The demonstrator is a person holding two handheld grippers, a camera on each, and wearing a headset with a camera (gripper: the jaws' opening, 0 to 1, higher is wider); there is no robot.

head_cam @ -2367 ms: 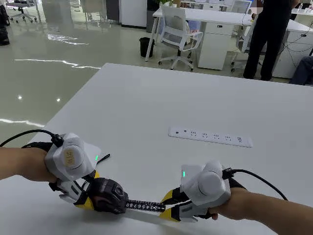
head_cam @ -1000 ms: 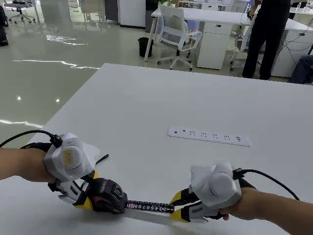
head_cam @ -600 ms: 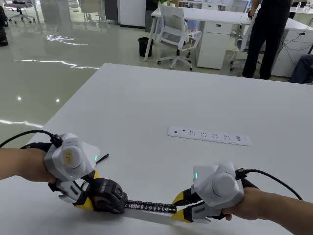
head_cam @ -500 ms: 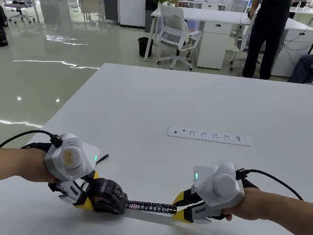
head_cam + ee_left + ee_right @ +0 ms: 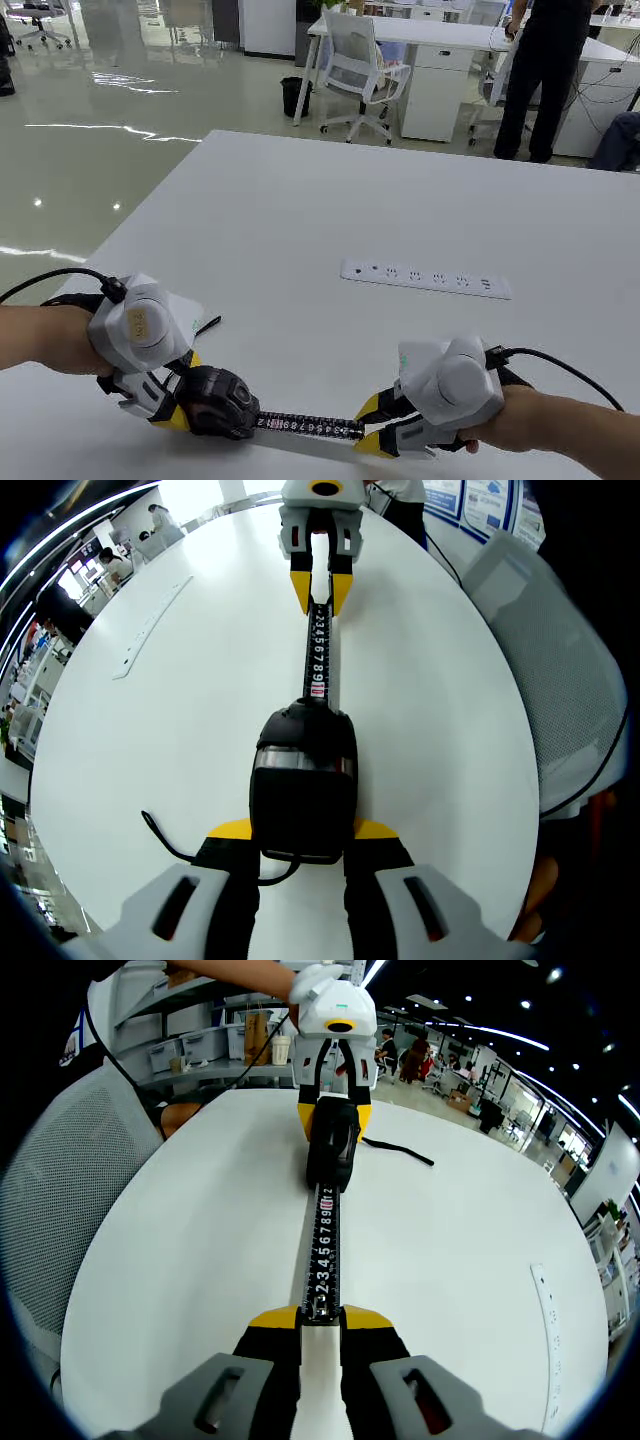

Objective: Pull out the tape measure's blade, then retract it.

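A black tape measure (image 5: 220,400) lies on the white table (image 5: 330,200) near its front edge. My left gripper (image 5: 186,402) is shut on its case (image 5: 303,780). The dark blade (image 5: 310,427) with white numbers runs out to the right, just above the tabletop. My right gripper (image 5: 368,428) is shut on the blade's end. In the left gripper view the blade (image 5: 318,650) leads straight to the right gripper (image 5: 320,585). In the right gripper view the blade (image 5: 324,1250) runs from my right gripper (image 5: 320,1318) to the case (image 5: 330,1145), about 12 numbered units showing.
A white power strip (image 5: 425,279) lies at mid-table, beyond the right hand. The tape's black wrist strap (image 5: 208,326) trails on the table by the left gripper. Past the far table edge stand an office chair (image 5: 360,70), desks and a person (image 5: 545,70).
My right gripper has moved steadily to the right with the blade's end, so more of the blade shows. The left gripper and the case have stayed put.
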